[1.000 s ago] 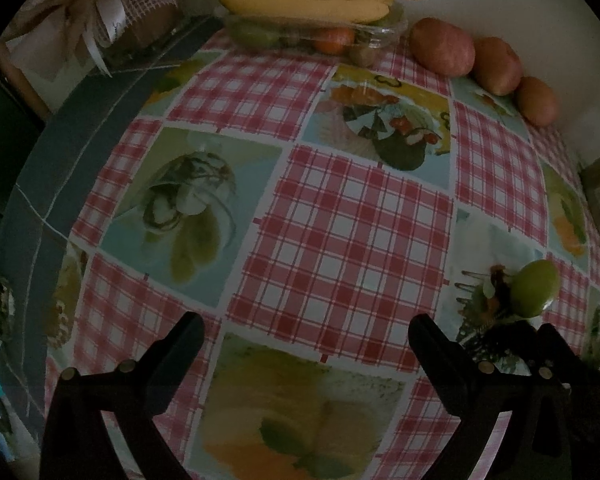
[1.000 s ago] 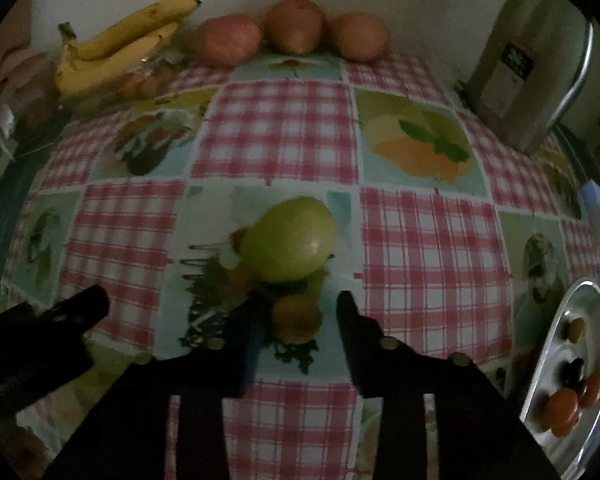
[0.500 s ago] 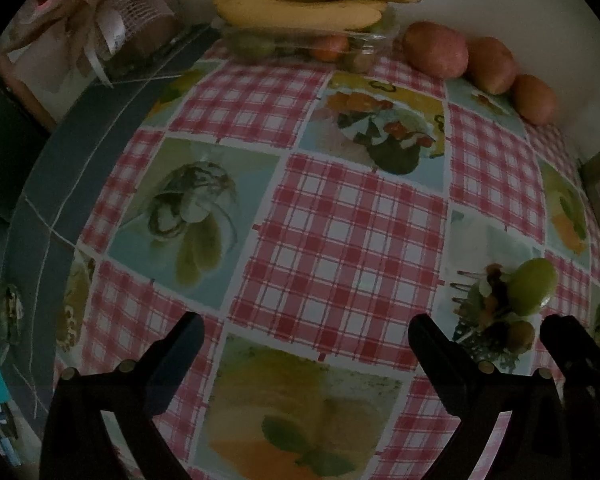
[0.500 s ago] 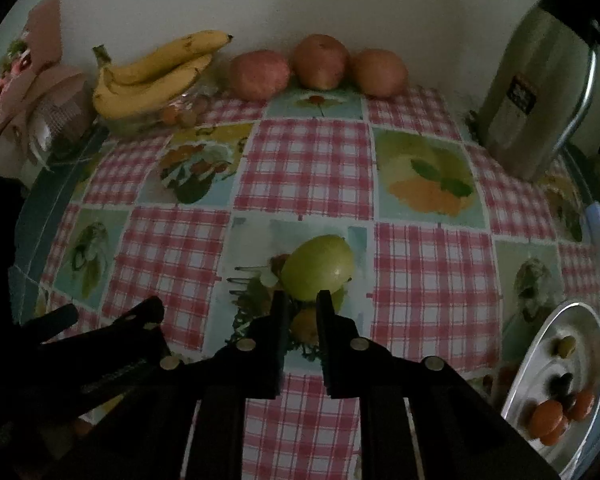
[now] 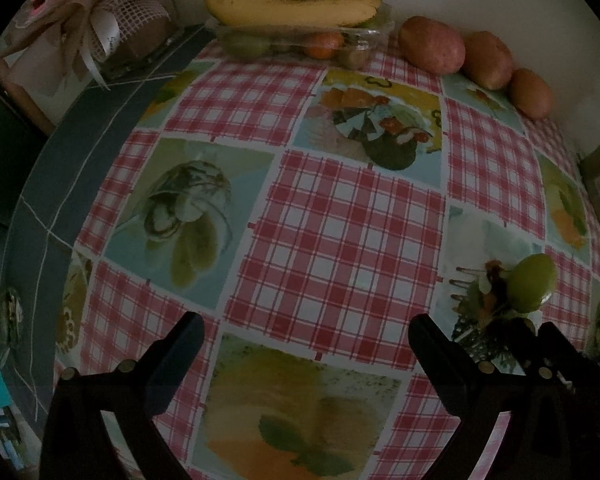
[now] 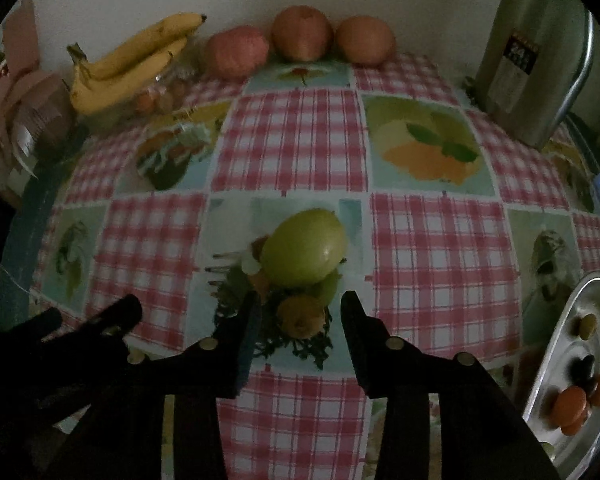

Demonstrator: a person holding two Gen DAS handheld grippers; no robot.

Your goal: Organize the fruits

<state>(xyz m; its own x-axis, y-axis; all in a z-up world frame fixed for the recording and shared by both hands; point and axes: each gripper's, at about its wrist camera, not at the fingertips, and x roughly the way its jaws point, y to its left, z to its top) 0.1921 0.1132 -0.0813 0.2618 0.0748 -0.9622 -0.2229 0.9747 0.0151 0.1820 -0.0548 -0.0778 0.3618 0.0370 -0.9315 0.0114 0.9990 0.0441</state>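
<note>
Green fruit (image 6: 304, 252): the largest loose piece, sitting at the centre of the right wrist frame on a pale printed square of the checked tablecloth (image 6: 296, 140); its long axis is running from lower left to upper right of that frame.
Small brown fruit (image 6: 301, 315): lying just below the green fruit in the frame, touching or nearly touching it, and sitting level with the right fingertips, between them.
Right gripper (image 6: 300, 312): its jaws have just been opening and are now standing apart on either side of the small brown fruit, with a gap on each side, so nothing is being pinched.
Left gripper (image 5: 306, 332): jaws spread wide over bare cloth, holding nothing; the green fruit is lying off to the right of it, at the right edge of the left wrist frame, so the right hand is clearly the nearer one.
Metal tray (image 6: 572, 308): sitting at the lower right edge of the right wrist frame, already holding several small fruits.
Likely step: the small brown fruit is looking like the next pick, and the green fruit directly beyond it is crowding the approach.
</note>
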